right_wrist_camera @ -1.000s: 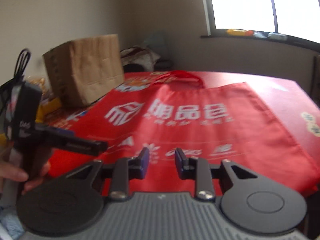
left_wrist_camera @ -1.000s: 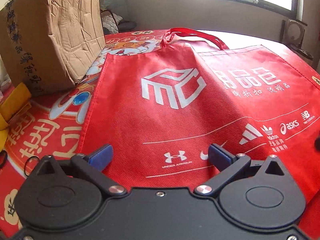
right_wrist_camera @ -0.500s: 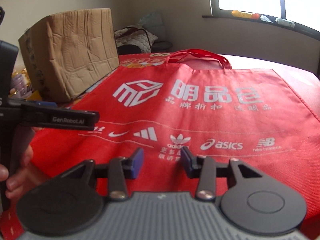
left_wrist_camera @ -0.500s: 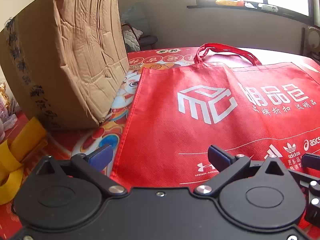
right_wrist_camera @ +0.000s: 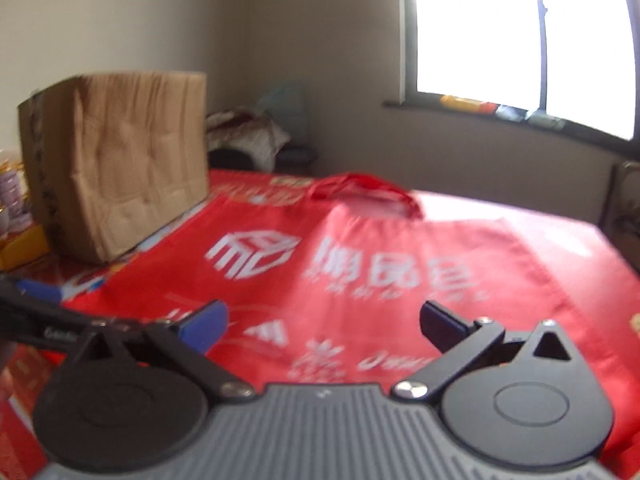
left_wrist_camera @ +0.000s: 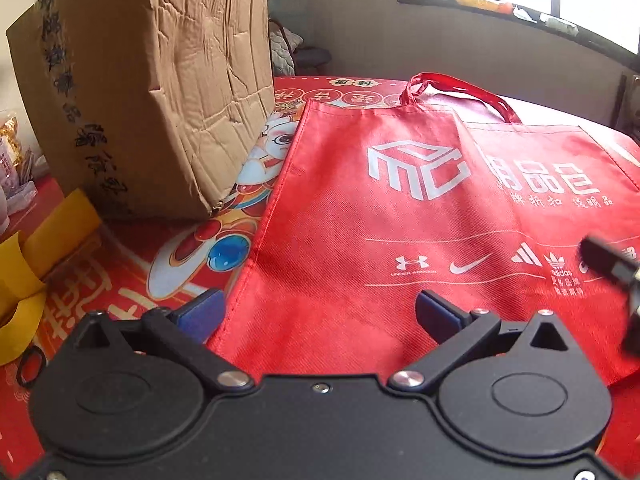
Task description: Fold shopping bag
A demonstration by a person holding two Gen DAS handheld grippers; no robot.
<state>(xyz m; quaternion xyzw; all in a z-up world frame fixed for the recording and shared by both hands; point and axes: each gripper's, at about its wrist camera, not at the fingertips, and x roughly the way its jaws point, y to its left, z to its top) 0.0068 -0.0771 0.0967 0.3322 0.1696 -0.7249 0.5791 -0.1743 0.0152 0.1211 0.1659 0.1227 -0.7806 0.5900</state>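
While the red shopping bag (left_wrist_camera: 400, 208) lies flat on the desk (left_wrist_camera: 120, 280) beside a cardboard box (left_wrist_camera: 152, 80), my left gripper (left_wrist_camera: 320, 312) gapes empty — my right gripper (right_wrist_camera: 324, 320) is opening, nothing between its jaws.

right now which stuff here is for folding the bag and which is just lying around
For the job:
- red shopping bag, lying flat
- left gripper, open
- right gripper, jaws opening, nothing between them

Just lying about:
- cardboard box
- yellow tape roll
- printed red tablecloth
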